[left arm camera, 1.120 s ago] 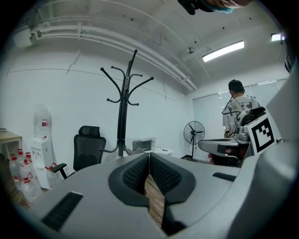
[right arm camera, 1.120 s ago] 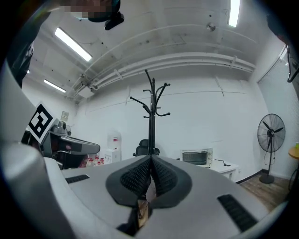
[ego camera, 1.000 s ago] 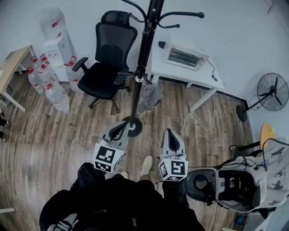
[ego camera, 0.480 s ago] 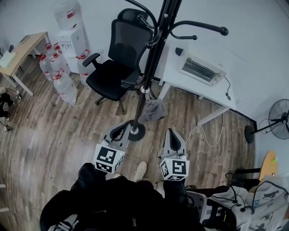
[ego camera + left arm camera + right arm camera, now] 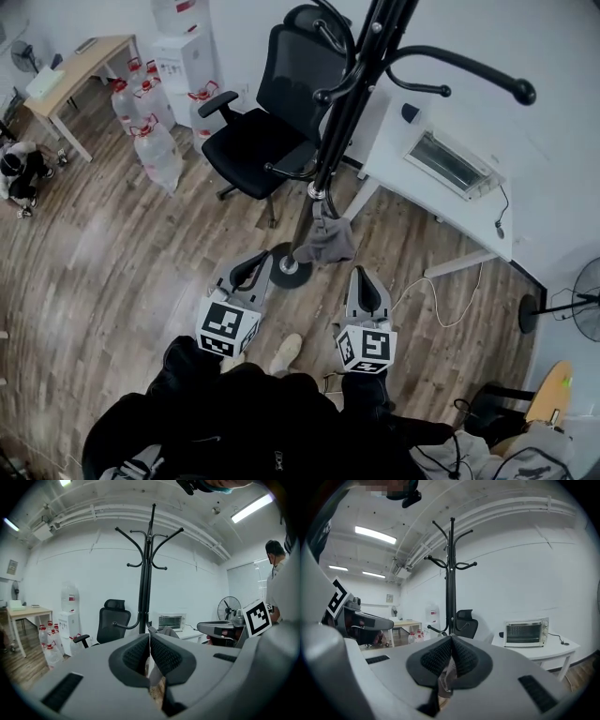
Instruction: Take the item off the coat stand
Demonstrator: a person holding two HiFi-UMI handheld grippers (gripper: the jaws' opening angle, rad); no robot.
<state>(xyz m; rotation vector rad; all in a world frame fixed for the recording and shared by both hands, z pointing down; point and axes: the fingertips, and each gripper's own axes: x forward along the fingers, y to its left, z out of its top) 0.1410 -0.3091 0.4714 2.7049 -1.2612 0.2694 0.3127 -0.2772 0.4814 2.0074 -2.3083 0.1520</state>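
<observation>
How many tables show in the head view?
2. A wooden table stands at upper left, beside the jugs. A white table stands right of the coat stand and carries the oven. More may lie outside the frame.

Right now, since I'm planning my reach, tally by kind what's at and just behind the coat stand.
Black metal coat stand: 1
Grey cloth hanging on it: 1
Black mesh office chair: 1
White rectangular table: 1
Silver toaster oven: 1
Total: 5
</observation>
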